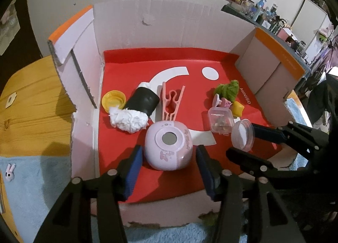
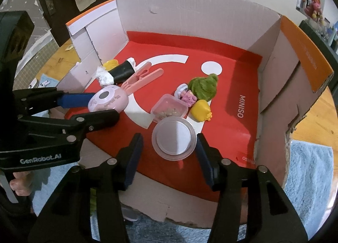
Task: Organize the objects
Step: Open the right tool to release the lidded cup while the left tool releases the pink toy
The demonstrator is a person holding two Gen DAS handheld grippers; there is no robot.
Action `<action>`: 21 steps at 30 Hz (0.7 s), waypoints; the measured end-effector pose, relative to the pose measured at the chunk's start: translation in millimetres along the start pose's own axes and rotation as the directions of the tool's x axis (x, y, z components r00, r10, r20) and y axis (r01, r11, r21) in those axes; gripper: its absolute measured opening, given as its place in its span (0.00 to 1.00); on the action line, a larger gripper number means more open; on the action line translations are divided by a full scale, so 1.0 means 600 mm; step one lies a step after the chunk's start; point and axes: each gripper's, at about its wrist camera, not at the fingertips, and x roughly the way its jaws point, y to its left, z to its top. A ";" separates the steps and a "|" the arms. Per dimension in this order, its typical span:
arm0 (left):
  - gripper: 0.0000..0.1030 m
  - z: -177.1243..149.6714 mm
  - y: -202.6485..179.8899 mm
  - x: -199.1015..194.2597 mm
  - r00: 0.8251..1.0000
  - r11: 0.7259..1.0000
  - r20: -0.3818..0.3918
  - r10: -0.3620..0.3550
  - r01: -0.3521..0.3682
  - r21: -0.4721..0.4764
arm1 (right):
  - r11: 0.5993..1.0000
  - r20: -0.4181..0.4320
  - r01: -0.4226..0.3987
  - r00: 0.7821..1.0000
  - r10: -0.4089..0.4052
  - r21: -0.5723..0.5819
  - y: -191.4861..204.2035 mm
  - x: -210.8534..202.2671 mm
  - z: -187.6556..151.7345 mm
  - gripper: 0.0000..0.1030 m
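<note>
A cardboard box with white walls (image 1: 169, 27) and a red floor (image 2: 232, 69) holds the objects. My left gripper (image 1: 169, 152) is open around a pink rounded case (image 1: 169, 145), with a thin gap at each pad. The right wrist view shows the same gripper (image 2: 103, 105) and case (image 2: 108, 99) from the side. My right gripper (image 2: 169, 141) is open around a clear round jar with a white lid (image 2: 174, 137), with a clear gap on its left. The left wrist view shows that jar (image 1: 243, 135) between the right gripper's (image 1: 241, 138) fingers.
Also in the box are a clear square tub (image 1: 220, 119), a pink clothes peg (image 1: 171, 101), a black roll stuffed with white paper (image 1: 141, 101), a yellow cap (image 1: 113, 99), a green plush (image 1: 228, 90) and a yellow toy (image 1: 237, 107). A wooden table (image 1: 31, 99) and a blue towel (image 1: 31, 179) surround the box.
</note>
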 end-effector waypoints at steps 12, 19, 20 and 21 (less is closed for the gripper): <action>0.57 -0.013 -0.005 -0.016 1.000 1.000 0.022 0.002 -0.002 0.005 | 1.000 0.015 0.002 1.000 -0.002 0.020 -0.005 -0.018 -0.010 0.50; 0.56 -0.028 0.006 -0.019 1.000 1.000 0.010 -0.018 0.018 -0.022 | 1.000 0.010 -0.004 1.000 0.004 0.014 -0.005 -0.020 -0.016 0.50; 0.56 -0.030 0.006 -0.021 1.000 1.000 0.012 -0.020 0.020 -0.023 | 1.000 0.009 -0.005 1.000 0.005 0.013 -0.006 -0.020 -0.017 0.50; 0.56 -0.032 0.006 -0.023 1.000 1.000 0.014 -0.020 0.020 -0.023 | 1.000 0.008 -0.006 1.000 0.006 0.013 -0.006 -0.020 -0.018 0.50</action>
